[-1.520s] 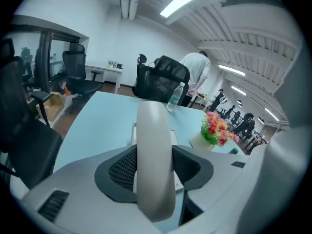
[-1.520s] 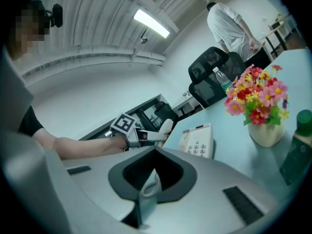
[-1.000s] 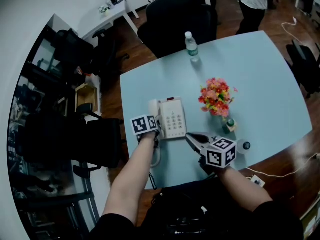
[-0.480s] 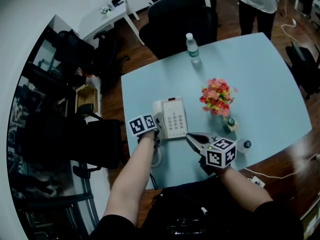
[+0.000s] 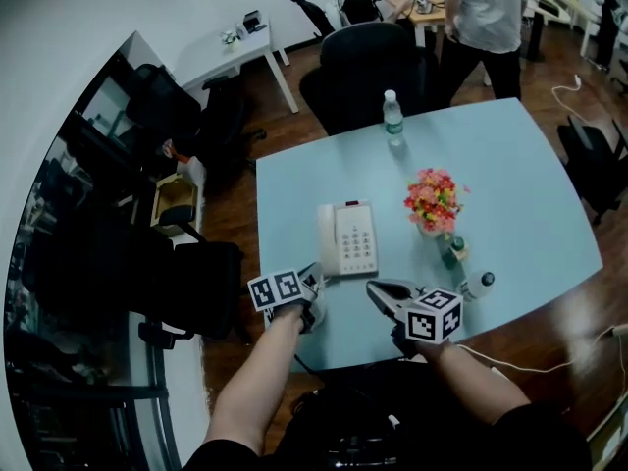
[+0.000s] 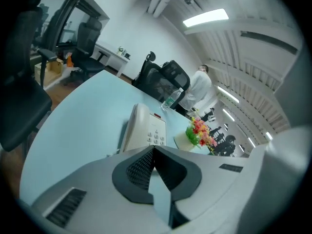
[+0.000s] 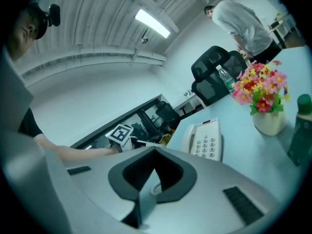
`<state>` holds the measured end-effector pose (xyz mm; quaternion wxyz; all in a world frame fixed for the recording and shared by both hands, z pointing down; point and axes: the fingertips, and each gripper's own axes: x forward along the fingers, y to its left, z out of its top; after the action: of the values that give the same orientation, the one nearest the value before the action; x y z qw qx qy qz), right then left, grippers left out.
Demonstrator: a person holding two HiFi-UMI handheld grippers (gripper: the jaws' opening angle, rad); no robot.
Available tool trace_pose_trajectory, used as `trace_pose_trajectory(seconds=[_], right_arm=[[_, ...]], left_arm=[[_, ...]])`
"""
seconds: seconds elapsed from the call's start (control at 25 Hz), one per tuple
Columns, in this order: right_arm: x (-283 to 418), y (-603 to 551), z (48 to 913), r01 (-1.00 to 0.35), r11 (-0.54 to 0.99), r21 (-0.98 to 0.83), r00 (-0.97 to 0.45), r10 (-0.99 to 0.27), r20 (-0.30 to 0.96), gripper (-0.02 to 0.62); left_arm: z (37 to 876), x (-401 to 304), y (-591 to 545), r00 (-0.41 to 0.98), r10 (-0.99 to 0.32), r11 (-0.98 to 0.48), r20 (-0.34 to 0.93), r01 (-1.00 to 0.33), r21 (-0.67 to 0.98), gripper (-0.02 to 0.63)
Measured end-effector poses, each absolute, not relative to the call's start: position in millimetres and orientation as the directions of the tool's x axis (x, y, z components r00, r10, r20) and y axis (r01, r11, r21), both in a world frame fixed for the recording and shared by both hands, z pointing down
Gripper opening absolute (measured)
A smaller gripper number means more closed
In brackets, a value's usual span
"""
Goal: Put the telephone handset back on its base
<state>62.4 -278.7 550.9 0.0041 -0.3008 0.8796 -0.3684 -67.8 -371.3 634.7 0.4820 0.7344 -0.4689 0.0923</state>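
Observation:
The white telephone (image 5: 353, 238) sits on the pale blue table (image 5: 510, 175), its handset (image 5: 326, 240) lying in the cradle on the base's left side. My left gripper (image 5: 315, 278) is a little nearer than the phone, close to the table's front edge, apart from the phone and shut on nothing. My right gripper (image 5: 375, 289) hovers beside it to the right, also shut and empty. The left gripper view has the phone (image 6: 146, 133) ahead of the shut jaws, handset (image 6: 134, 126) on its left. From the right gripper view, the phone (image 7: 208, 139) lies ahead to the right.
A vase of pink and yellow flowers (image 5: 433, 201) stands right of the phone, with a small green bottle (image 5: 451, 249) and a dark-capped object (image 5: 480, 284) nearer. A water bottle (image 5: 392, 117) is at the far edge. A black chair (image 5: 378, 62) and a standing person (image 5: 486, 18) are beyond.
The left gripper has drawn back from the phone's left side toward the front edge and has shut. The handset stays on the base. The right gripper has barely moved.

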Motion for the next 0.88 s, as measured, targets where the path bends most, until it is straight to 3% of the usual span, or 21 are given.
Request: trace_pose_trajectory(seconds=[0.44, 0.88], right_arm=[[36.8, -177.1, 541.4, -0.604, 0.552, -0.575, -0.778, -0.567, 0.272, 0.017], [8.5, -70.0, 535.1, -0.695, 0.502, -0.515, -0.704, -0.622, 0.343, 0.015]], left_arm=[[565.6, -139.1, -180.4, 0.576, -0.661, -0.340, 0.481, -0.801, 0.492, 0.000], [563.3, -223.7, -78.8, 0.558, -0.697, -0.251, 0.450, -0.778, 0.576, 0.000]])
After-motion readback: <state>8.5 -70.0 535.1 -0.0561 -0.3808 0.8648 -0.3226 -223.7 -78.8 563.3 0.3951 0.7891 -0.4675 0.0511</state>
